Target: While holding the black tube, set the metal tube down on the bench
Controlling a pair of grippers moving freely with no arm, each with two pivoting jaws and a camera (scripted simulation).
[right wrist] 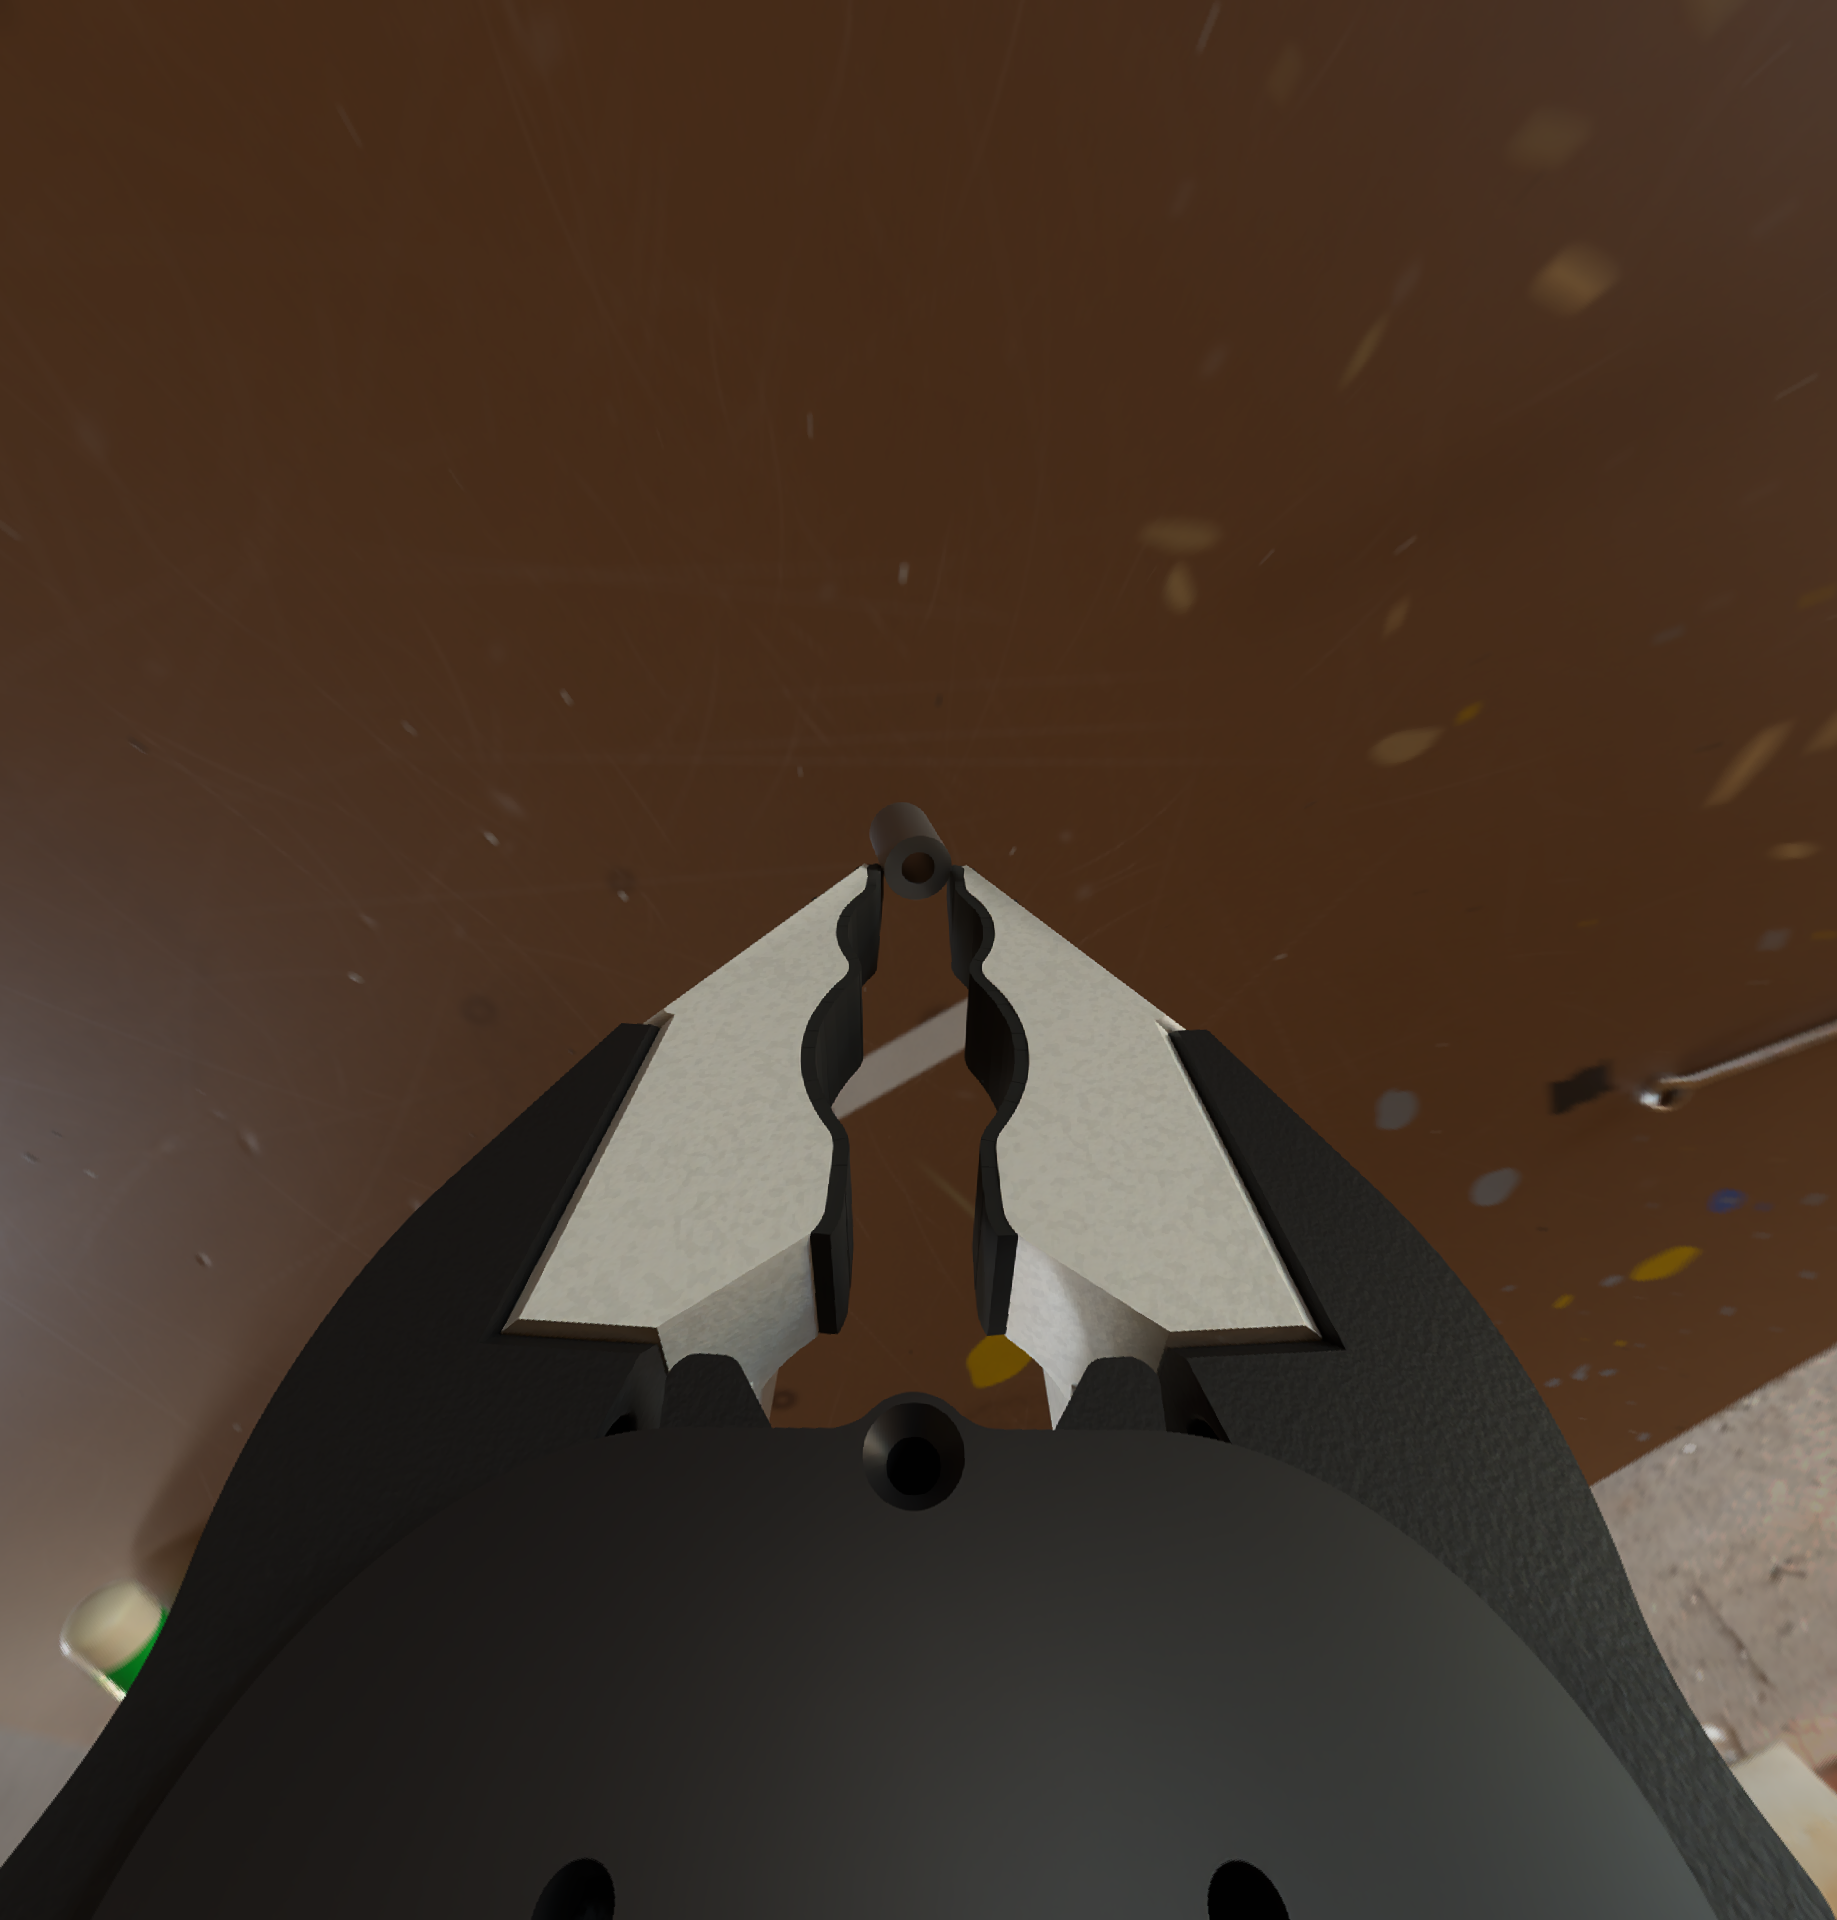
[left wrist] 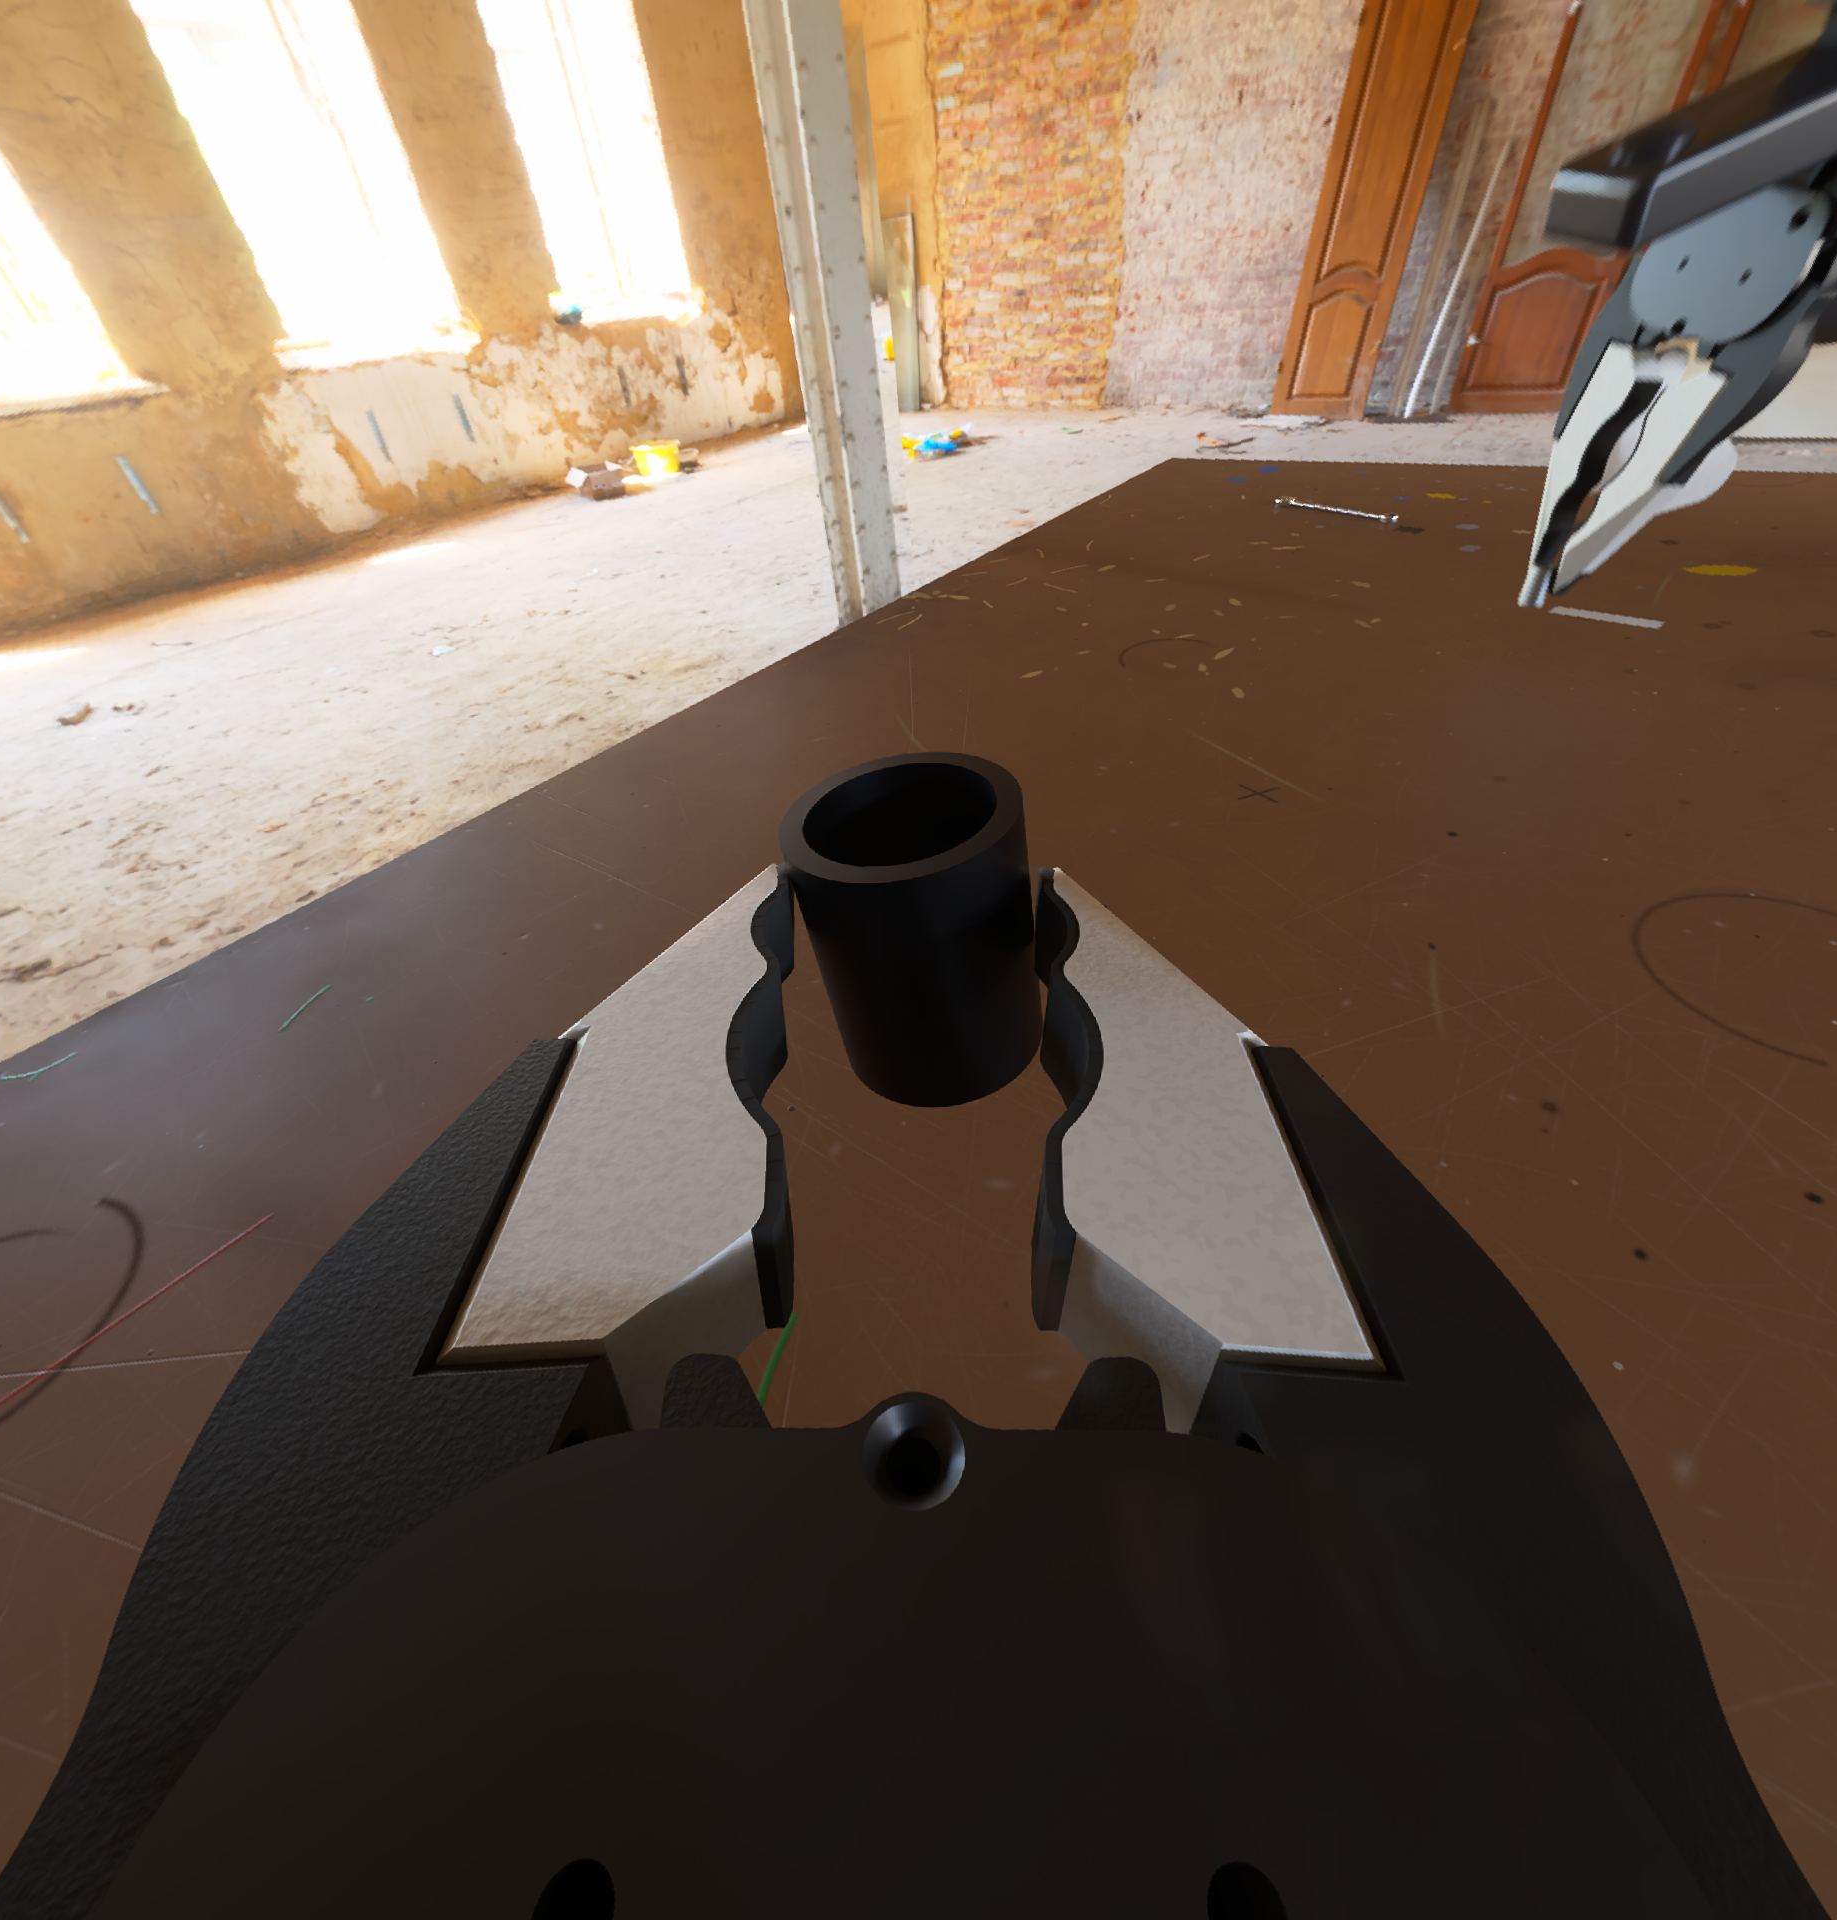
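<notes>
Spreading under both views is the brown bench (left wrist: pixel 1309 935), scuffed and paint-flecked. The left gripper (left wrist: pixel 914 914) is clamped on the black tube (left wrist: pixel 919 956), a short wide cylinder gripped near the fingertips, its open end tilted up and away, held above the surface. The right gripper (right wrist: pixel 916 873), farther off and angled steeply down at the bench, has its jaws drawn narrow and pinches the metal tube (right wrist: pixel 912 857), a thin grey piece, at the very tips. That tube's long axis runs forward, roughly along the fingers, so the camera looks into its bore. Whether it touches the bench I cannot tell. The bench lies straight ahead of the tips, so the right gripper probably needs to go lower and tilt flatter before opening.
</notes>
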